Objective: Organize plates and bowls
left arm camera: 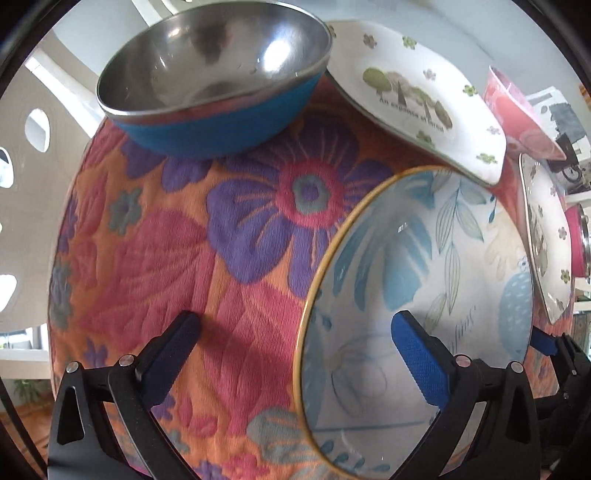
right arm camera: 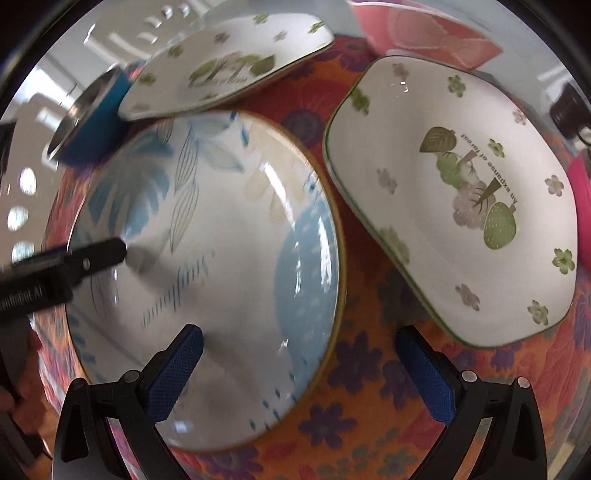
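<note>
A round blue-leaf plate (left arm camera: 417,295) with a gold rim lies on the floral cloth (left arm camera: 184,240). My left gripper (left arm camera: 295,354) is open and straddles its left rim, one finger over the plate, one over the cloth. My right gripper (right arm camera: 299,365) is open and straddles the same plate's (right arm camera: 207,266) right rim. The left gripper's finger (right arm camera: 92,254) shows at the plate's far side. A blue steel bowl (left arm camera: 218,77) stands behind. Two white forest-print square plates (left arm camera: 424,96) (right arm camera: 461,206) lie nearby.
A pink bowl (right arm camera: 424,29) stands at the back, beyond the square plates. A second pink item (left arm camera: 576,240) sits at the right edge. The cloth's edge drops off on the left side of the left wrist view.
</note>
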The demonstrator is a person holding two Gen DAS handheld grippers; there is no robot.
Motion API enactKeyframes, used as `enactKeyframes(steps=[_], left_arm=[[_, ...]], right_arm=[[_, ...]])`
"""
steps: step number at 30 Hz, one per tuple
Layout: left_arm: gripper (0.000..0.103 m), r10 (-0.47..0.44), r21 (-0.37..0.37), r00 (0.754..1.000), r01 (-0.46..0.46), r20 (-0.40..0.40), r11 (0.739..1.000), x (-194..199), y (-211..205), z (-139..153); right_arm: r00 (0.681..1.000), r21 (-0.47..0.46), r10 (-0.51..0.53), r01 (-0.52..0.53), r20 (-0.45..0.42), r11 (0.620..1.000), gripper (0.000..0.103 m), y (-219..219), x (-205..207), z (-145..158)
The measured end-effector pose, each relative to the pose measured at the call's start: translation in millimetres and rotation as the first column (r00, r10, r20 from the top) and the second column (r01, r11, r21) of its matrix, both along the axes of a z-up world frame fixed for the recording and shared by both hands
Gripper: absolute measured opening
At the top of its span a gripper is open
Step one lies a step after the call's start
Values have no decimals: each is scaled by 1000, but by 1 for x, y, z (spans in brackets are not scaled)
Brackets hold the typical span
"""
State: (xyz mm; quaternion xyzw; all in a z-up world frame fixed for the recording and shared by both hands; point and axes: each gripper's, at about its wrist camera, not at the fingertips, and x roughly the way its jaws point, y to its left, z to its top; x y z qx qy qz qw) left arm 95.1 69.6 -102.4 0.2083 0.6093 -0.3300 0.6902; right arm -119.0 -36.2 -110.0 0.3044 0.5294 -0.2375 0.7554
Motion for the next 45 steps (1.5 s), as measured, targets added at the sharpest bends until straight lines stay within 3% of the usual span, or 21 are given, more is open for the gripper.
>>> enactKeyframes(steps=[6, 11, 13, 14, 16, 17, 18, 20, 28, 45], left_arm=[[103, -26, -19, 999, 26, 24, 999, 5, -6, 3], [102, -86, -4, 996, 86, 17, 996, -5, -25, 7], [96, -98, -7, 995, 98, 22, 995, -5, -29, 9], [87, -106, -15, 994, 107, 26, 994, -7, -31, 12], [72, -130, -34, 991, 131, 31, 991, -11, -35, 19], [60, -145, -42, 989, 147, 31, 988, -13, -37, 22], [50, -160, -54, 987, 162, 27, 985, -16, -40, 25], [42, -179, -58, 983, 181, 33, 982, -22, -47, 29], [41, -185, -18, 982, 185, 29, 983, -34, -43, 34], [41, -35, 47, 999, 34, 20, 998, -91, 39, 39]], right_arm=[[993, -28, -109, 111, 50, 993, 103, -7, 0, 2], [994, 4, -109, 109, 14, 994, 103, -21, 10, 6], [996, -2, -91, 91, 22, 996, 95, -22, 14, 8], [997, -4, -72, 72, 33, 997, 90, -23, 19, 13], [997, -1, -53, 53, 52, 999, 65, -22, 22, 19], [997, 6, -44, 43, 65, 999, 58, -25, 23, 22], [997, 8, -40, 39, 67, 999, 57, -26, 22, 25], [996, 20, -59, 58, 65, 998, 54, -29, 24, 26], [998, 24, 12, -14, 61, 1000, 50, -23, 13, 27], [988, 46, 148, -150, 43, 988, 50, 40, -11, 13]])
